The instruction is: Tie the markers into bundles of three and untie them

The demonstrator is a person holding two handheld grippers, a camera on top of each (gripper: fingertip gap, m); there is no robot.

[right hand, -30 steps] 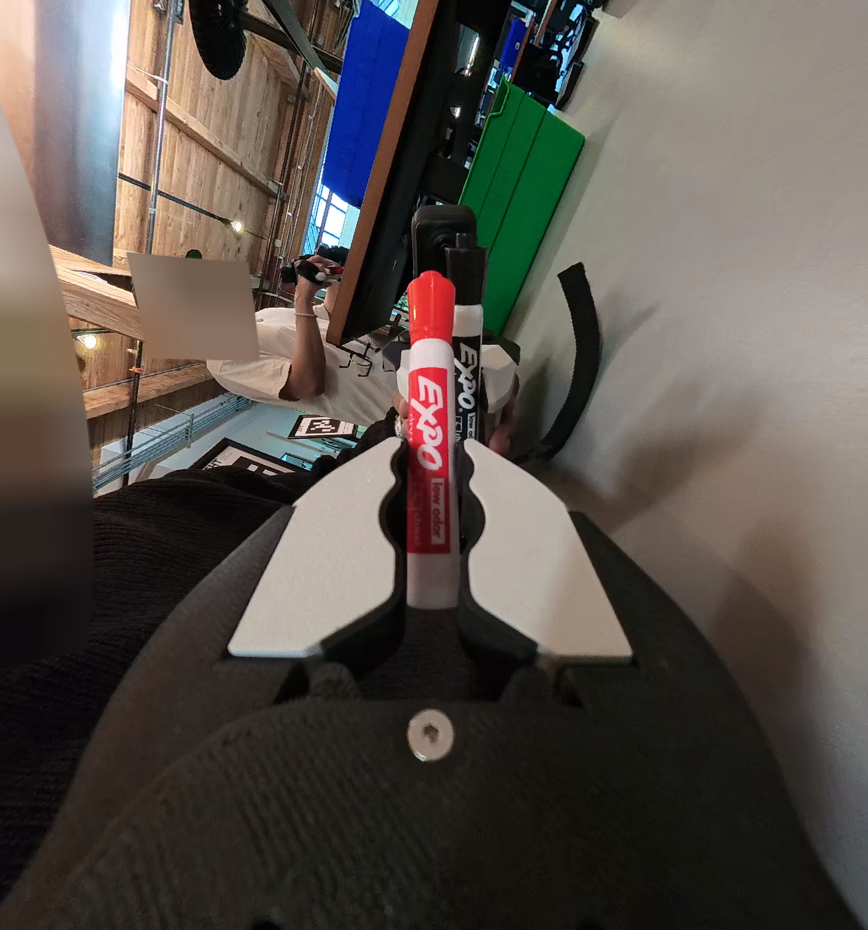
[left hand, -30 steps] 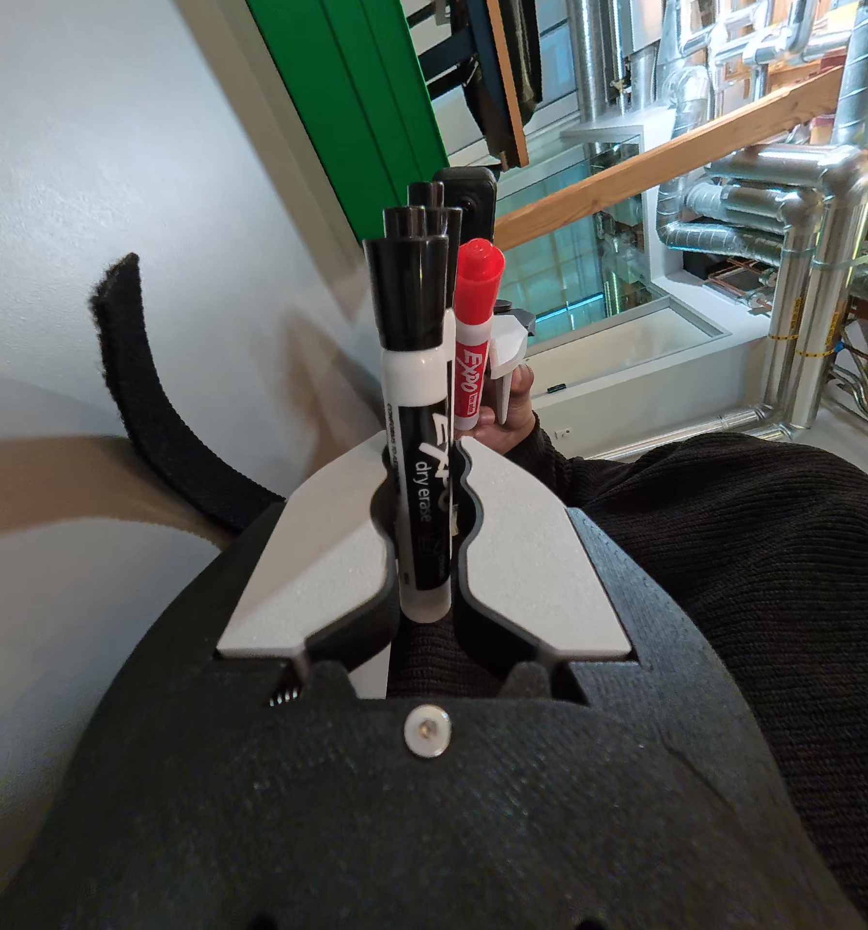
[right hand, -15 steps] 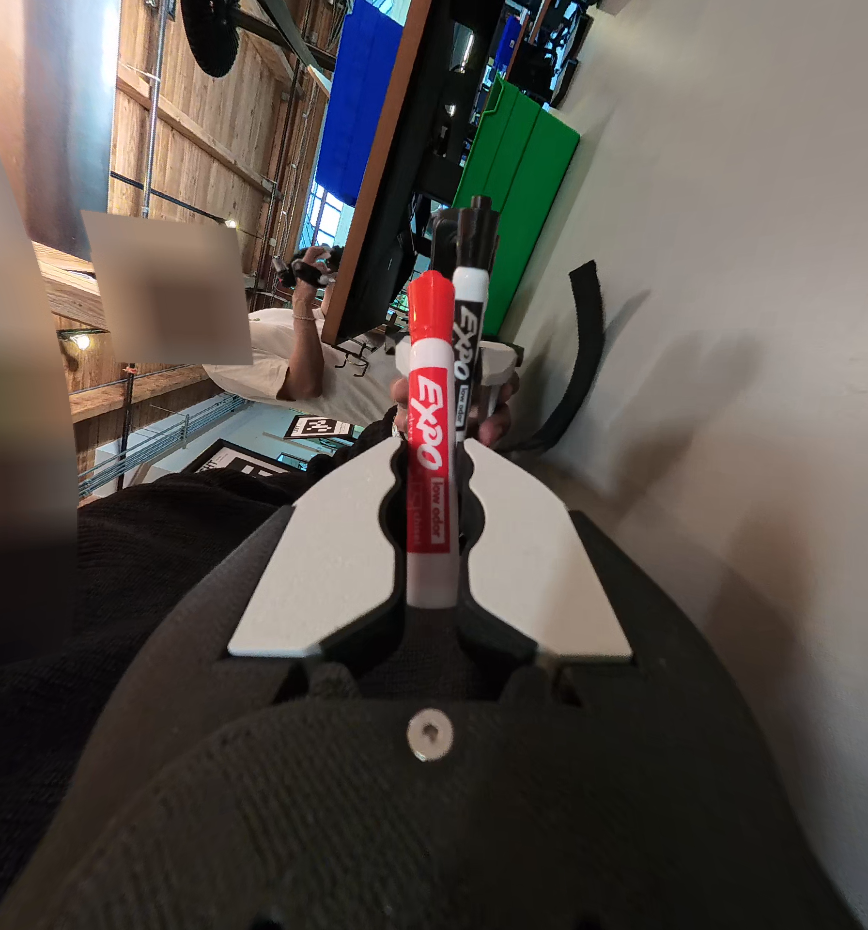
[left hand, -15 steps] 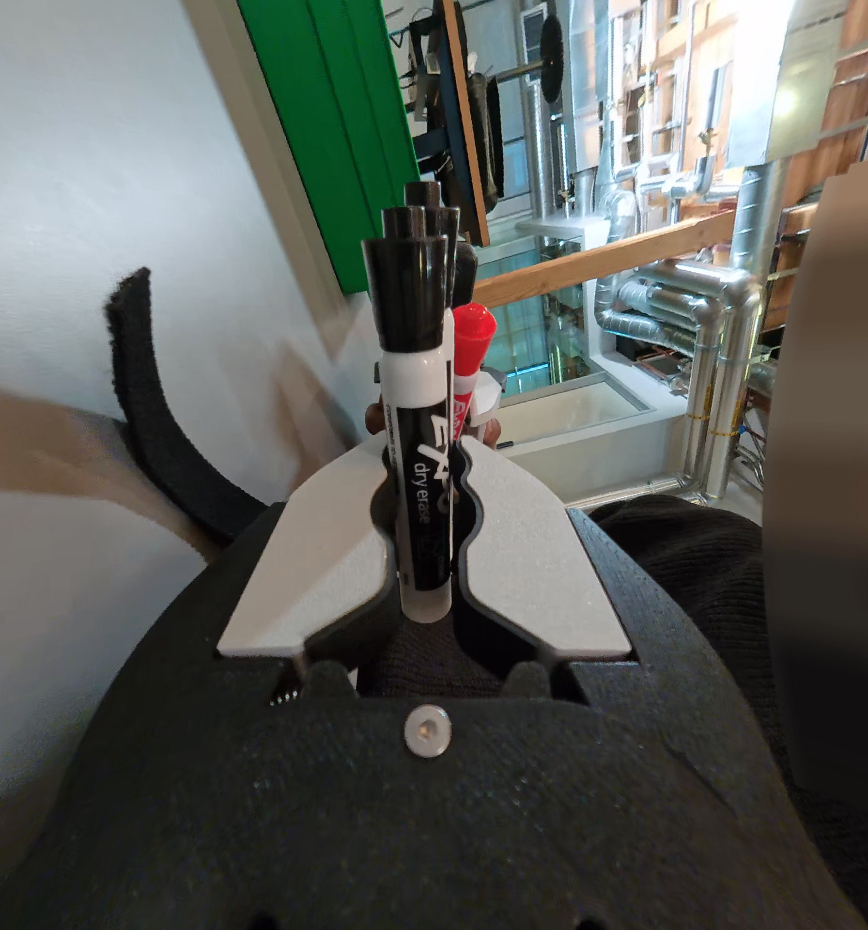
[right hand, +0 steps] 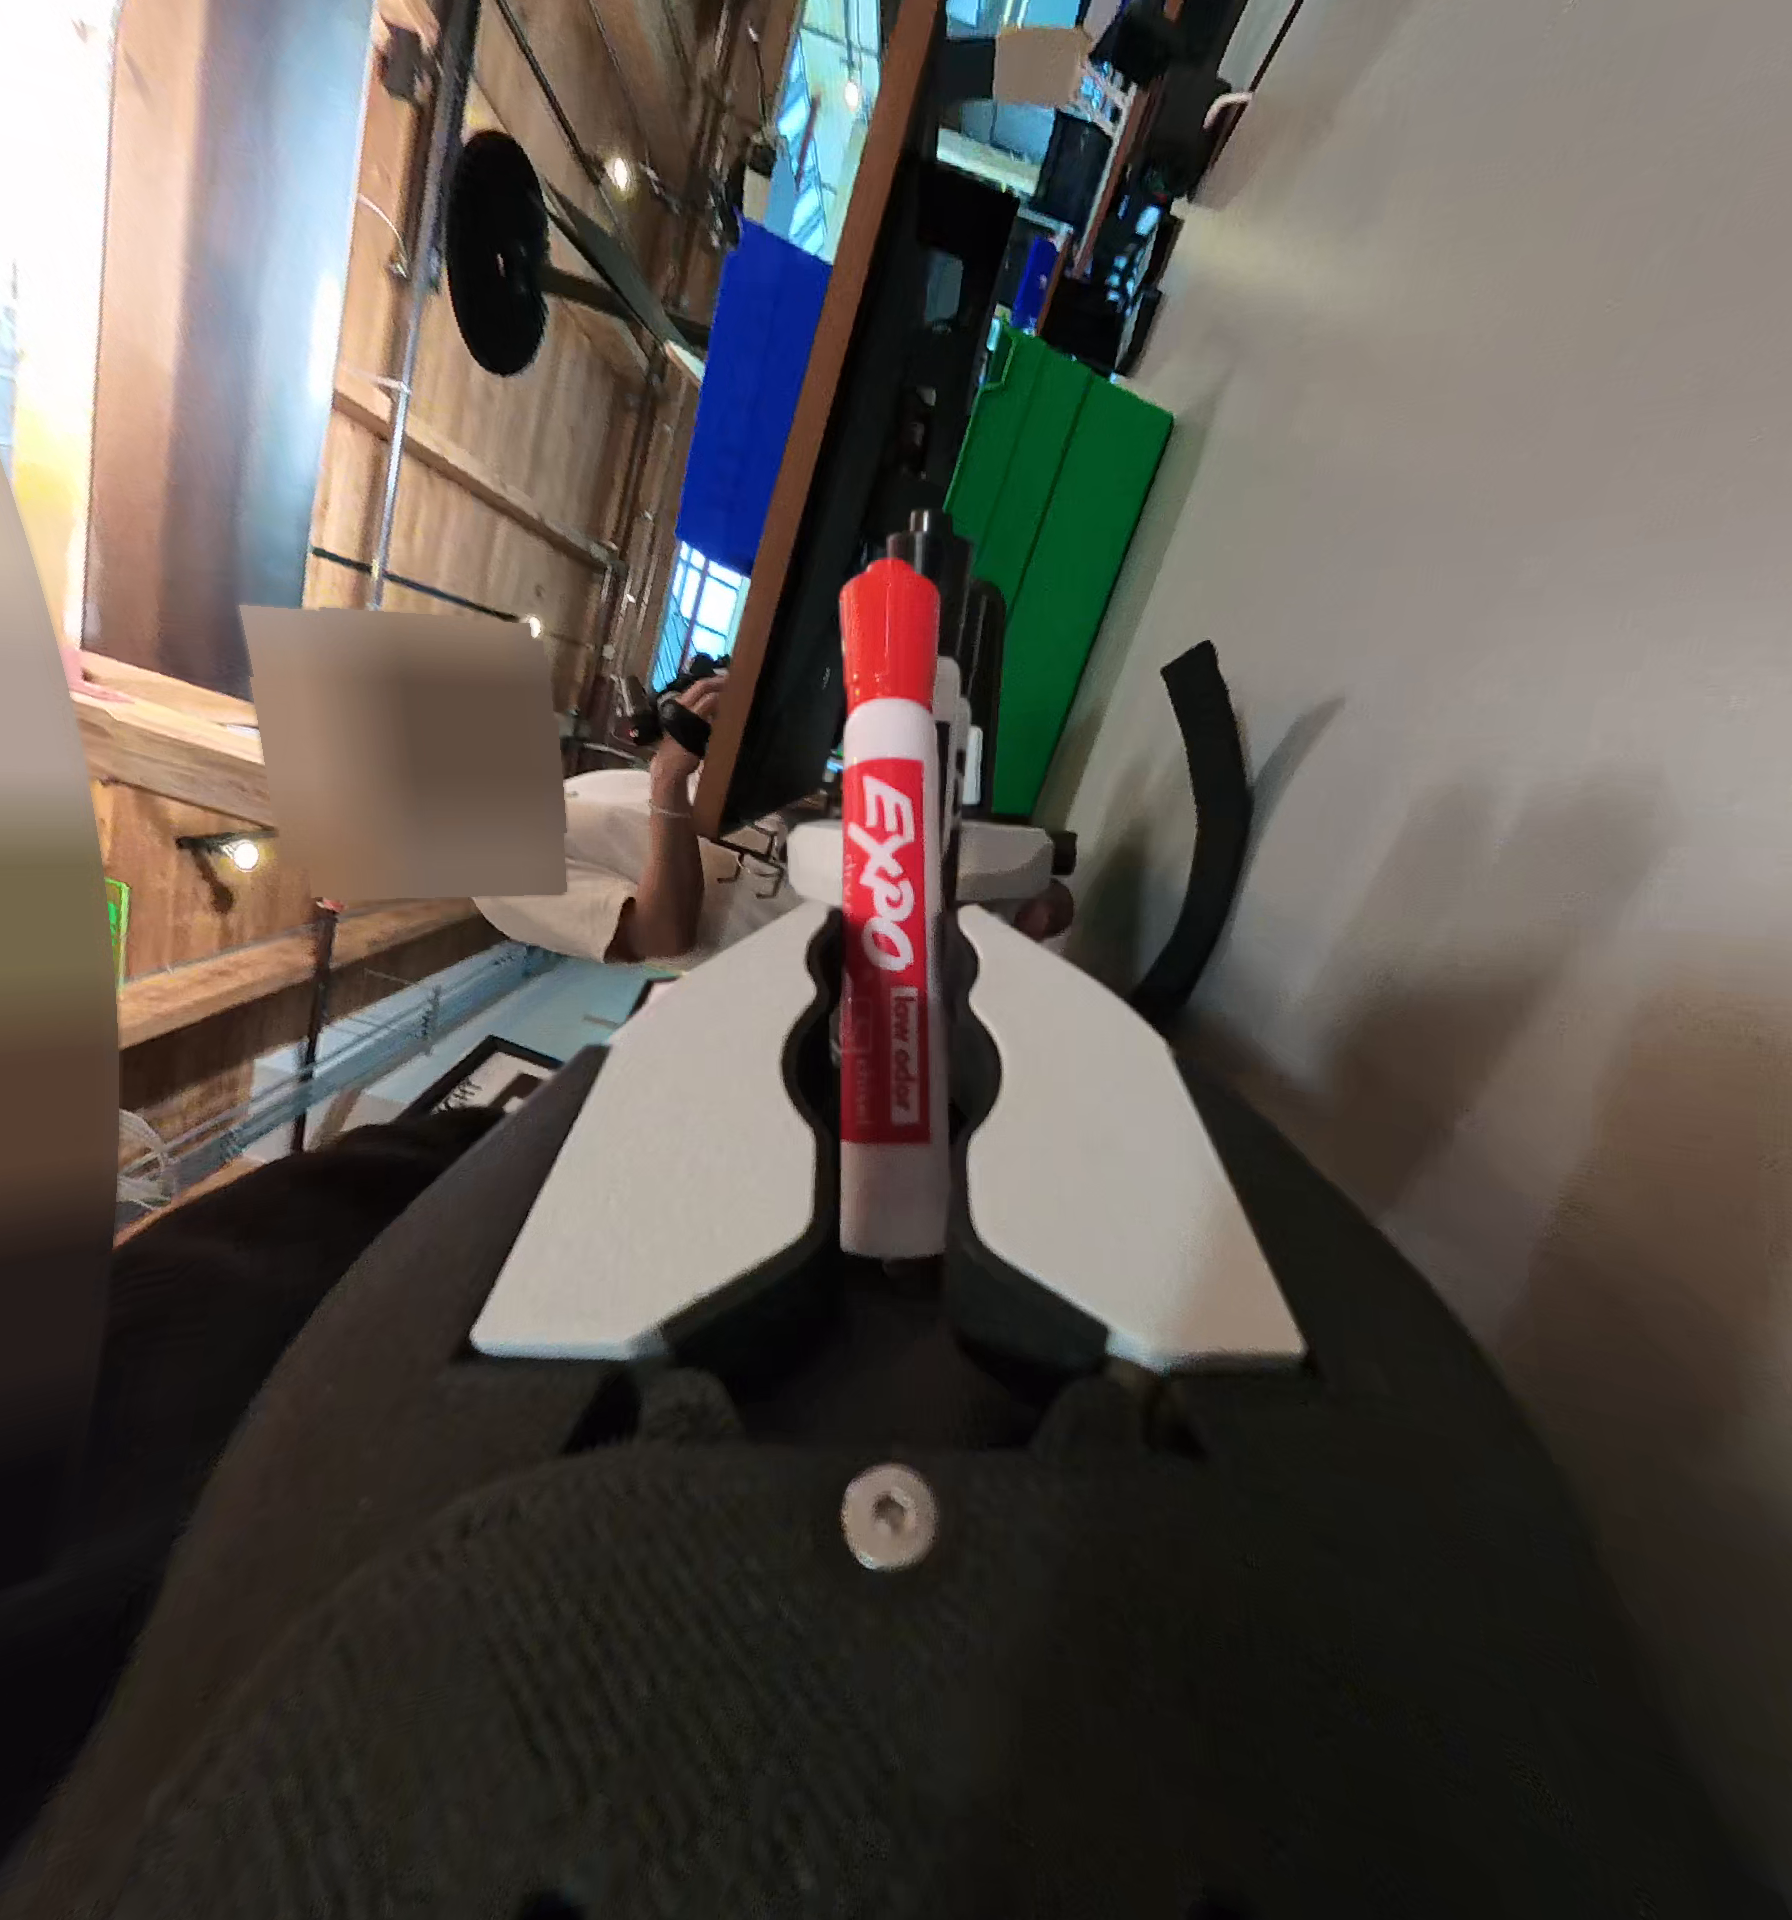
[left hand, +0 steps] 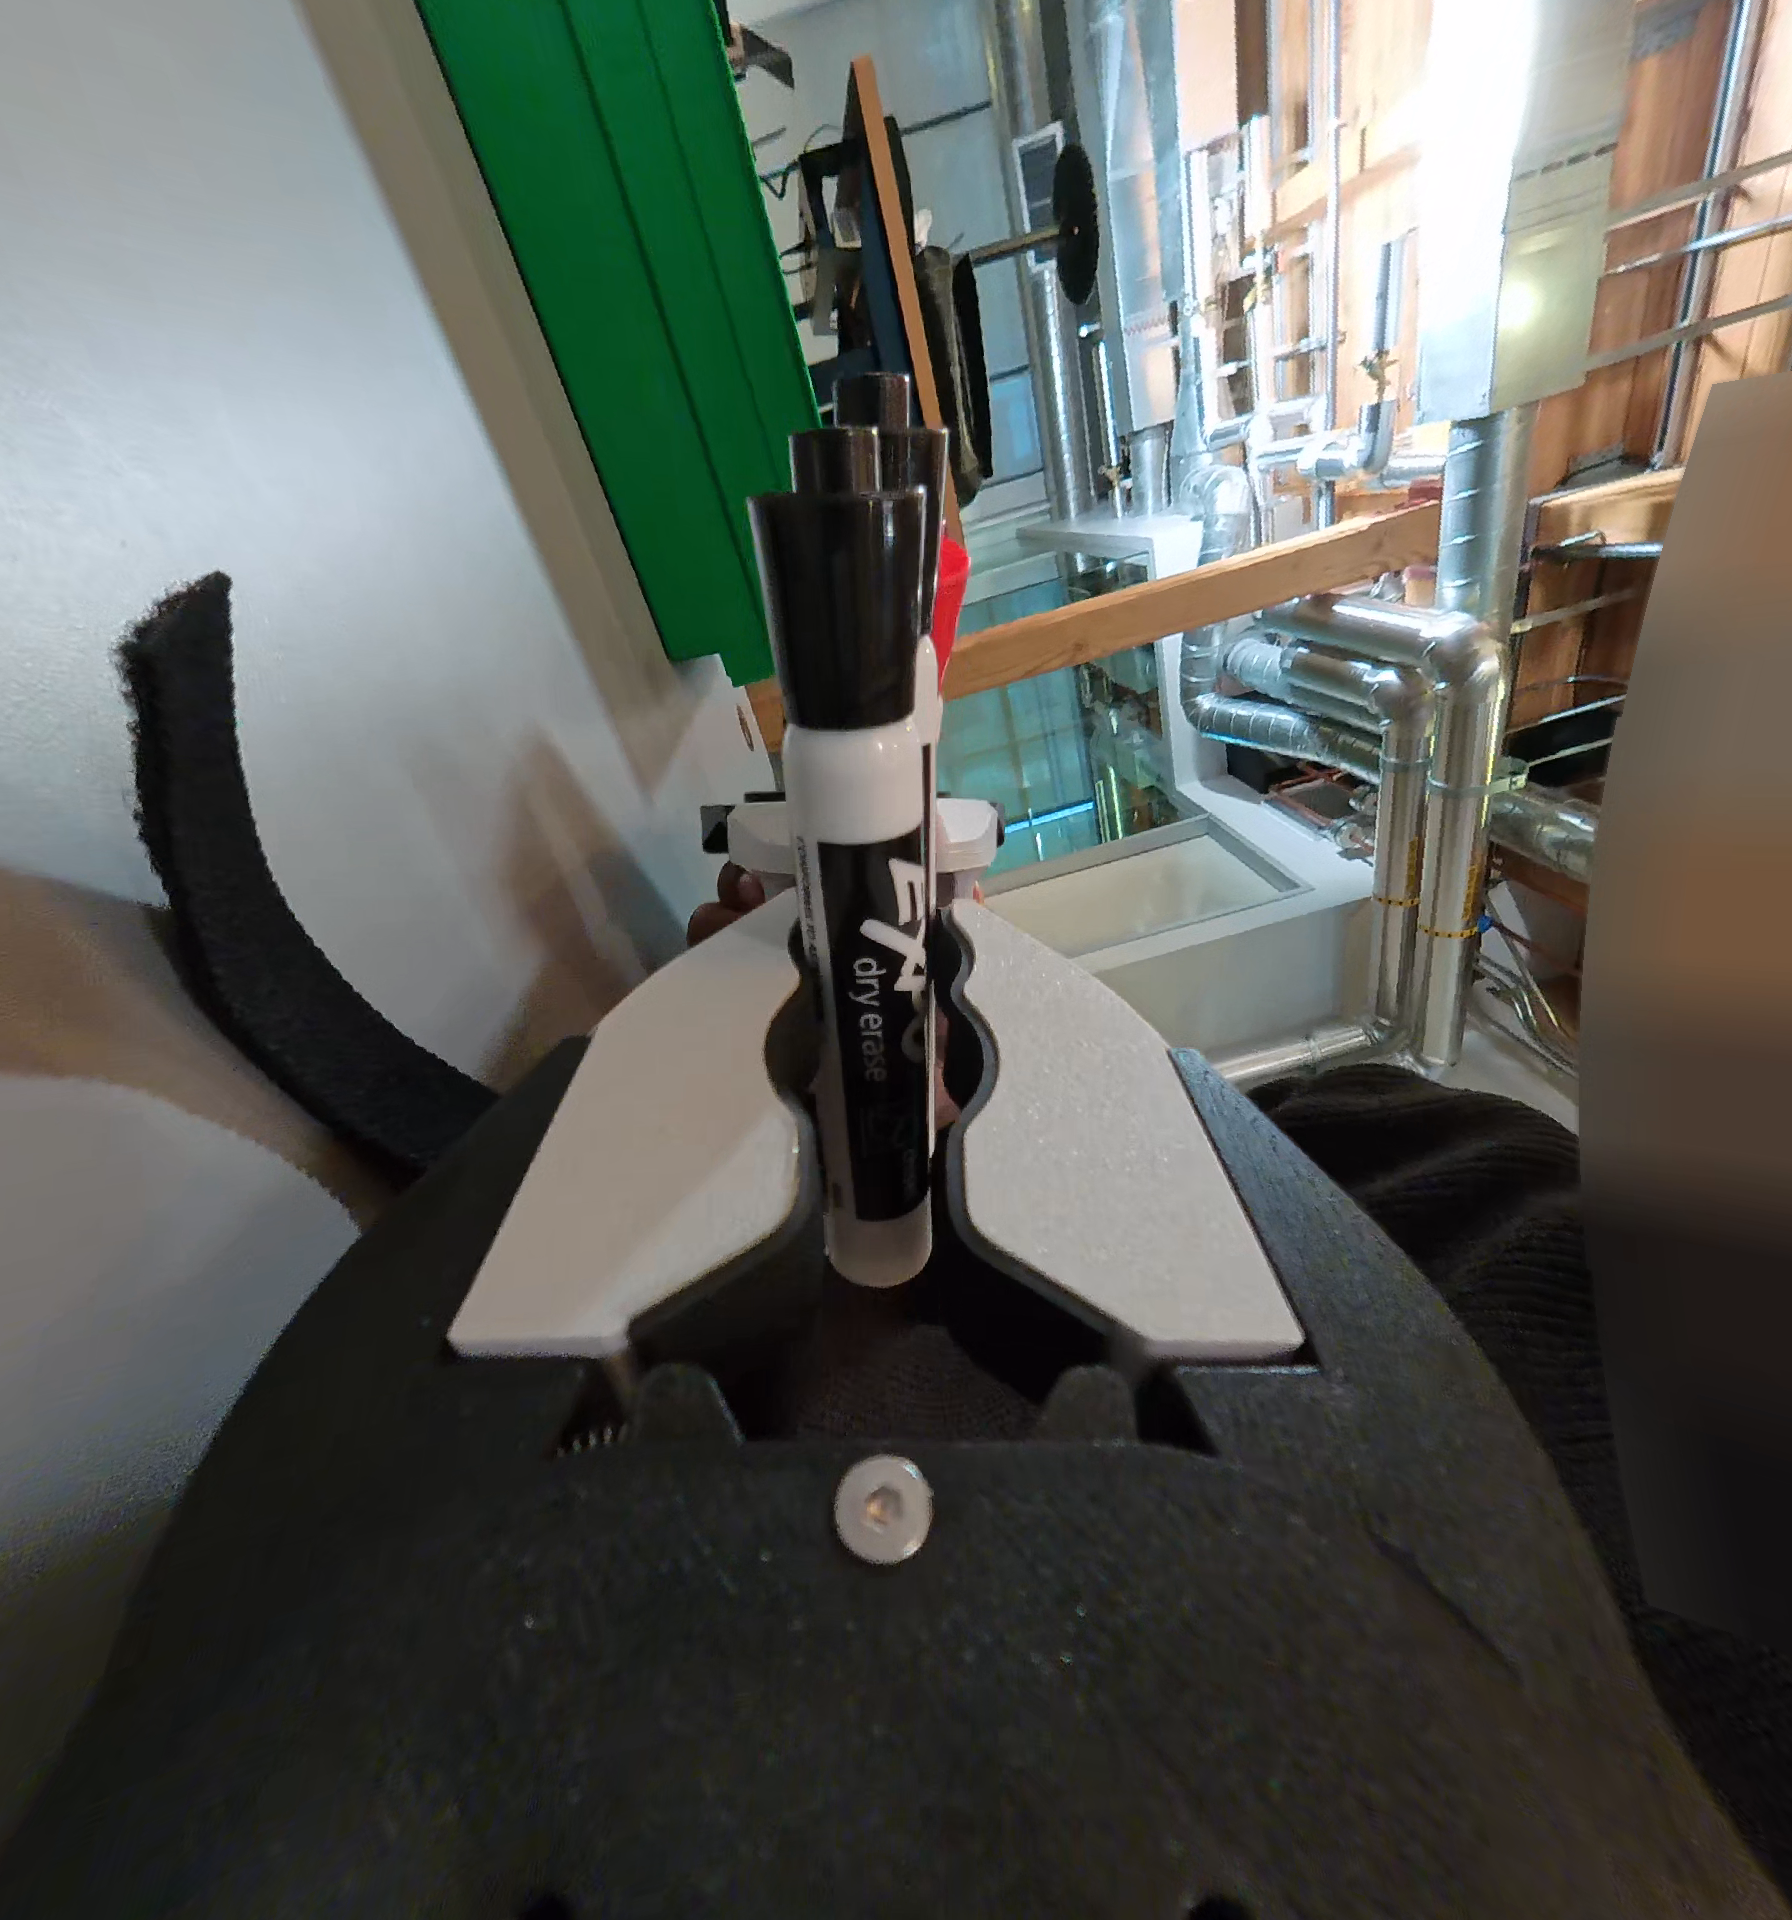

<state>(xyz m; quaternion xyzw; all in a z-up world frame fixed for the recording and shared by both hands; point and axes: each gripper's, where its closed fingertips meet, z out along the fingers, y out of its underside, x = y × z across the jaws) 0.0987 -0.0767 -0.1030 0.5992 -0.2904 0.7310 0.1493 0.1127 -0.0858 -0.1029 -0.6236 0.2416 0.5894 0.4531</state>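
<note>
Left gripper (left hand: 876, 1049) clenched on a black marker (left hand: 864, 935), red cap (left hand: 949, 603) peeking behind. Right gripper (right hand: 892, 1049) grips the red marker (right hand: 887, 935); only there, a person (right hand: 643, 883) beyond. Black strap (left hand: 217, 831) curls aside.

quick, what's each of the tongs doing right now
Left tongs: shut on the black markers.
Right tongs: shut on the red marker.
</note>
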